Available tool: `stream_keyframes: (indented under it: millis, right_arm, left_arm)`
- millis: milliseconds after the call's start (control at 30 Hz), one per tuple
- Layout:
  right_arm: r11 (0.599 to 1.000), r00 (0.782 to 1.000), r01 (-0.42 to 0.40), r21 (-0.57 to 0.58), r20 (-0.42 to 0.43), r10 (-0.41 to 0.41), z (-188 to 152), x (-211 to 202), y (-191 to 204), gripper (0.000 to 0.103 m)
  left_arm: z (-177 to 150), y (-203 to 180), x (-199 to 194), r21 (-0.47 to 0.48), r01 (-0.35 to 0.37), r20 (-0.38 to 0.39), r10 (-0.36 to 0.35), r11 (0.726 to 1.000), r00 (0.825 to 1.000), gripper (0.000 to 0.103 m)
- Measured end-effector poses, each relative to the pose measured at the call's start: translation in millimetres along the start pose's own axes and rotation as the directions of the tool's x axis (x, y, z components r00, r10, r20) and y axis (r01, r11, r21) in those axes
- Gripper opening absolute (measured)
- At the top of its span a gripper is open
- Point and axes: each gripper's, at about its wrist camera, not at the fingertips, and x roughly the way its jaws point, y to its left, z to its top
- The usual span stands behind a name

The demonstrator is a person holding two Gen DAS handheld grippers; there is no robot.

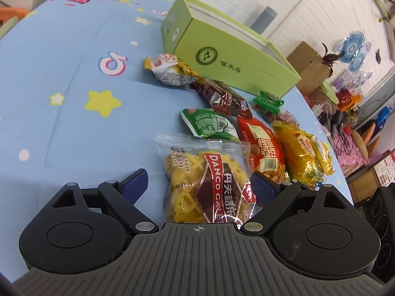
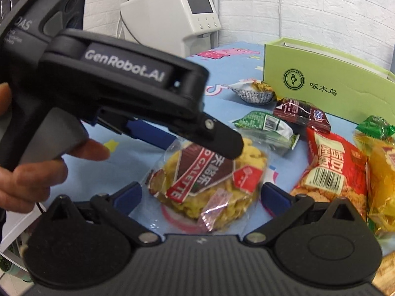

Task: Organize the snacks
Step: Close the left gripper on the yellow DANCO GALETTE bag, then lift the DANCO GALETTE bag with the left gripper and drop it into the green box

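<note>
Hiding part of galette packet [image 2: 207, 180], left gripper [image 2: 197, 145], edges cropped.

Left gripper [image 2: 222, 145] body hides far end of clear galette packet [image 2: 207, 175]; yellow packet [image 2: 380, 180] cut by right-wrist frame edge; small print on packets unreadable.

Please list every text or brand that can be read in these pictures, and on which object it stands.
"DANCO GALE", cut off: clear waffle snack packet.
"GenRobot.AI": side of left gripper.
"啄木鸟" with round logo: green box.
Small print and barcodes on red packet and green packet: too small to read.
</note>
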Motion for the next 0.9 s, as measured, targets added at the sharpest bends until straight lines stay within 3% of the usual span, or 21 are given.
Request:
stream_keyframes:
  millis: [267,567,667,700,867,900]
  right_arm:
    - [1.0,1.0,0.008,-0.014,0.016,-0.007,-6.7,-6.8,1.1,0.102]
    - [1.0,1.0,0.005,-0.005,0.02,-0.005,-12.4,-16.4,6.4,0.102]
    - [1.0,1.0,0.002,-0.017,0.024,-0.001,-8.3,-5.2,2.2,0.102]
    - [1.0,1.0,0.004,-0.024,0.021,-0.003,-6.8,-3.3,1.9,0.101]
    - [1.0,1.0,0.007,0.006,0.03,-0.007,-12.3,-15.6,5.2,0.095]
    - [1.0,0.999,0.009,0.023,0.035,-0.01,-11.9,-18.2,3.2,0.086]
  left_arm:
    - [-12.4,-10.1,-3.7,0.066,-0.03,0.007,0.029,0.997,1.0,0.08]
    - [-13.6,-13.2,-2.5,0.076,-0.034,-0.007,0.035,0.996,0.999,0.072]
    - [-13.2,-11.8,-3.7,0.07,-0.043,-0.006,0.043,0.997,0.999,0.063]
    - [-15.0,-13.0,-3.7,0.082,-0.049,0.002,0.049,0.995,0.999,0.045]
    - [-23.5,-17.9,-7.1,0.061,-0.03,0.013,0.03,0.998,0.999,0.036]
    - [-22.8,-19.0,-7.6,0.057,-0.039,0.015,0.038,0.998,0.999,0.036]
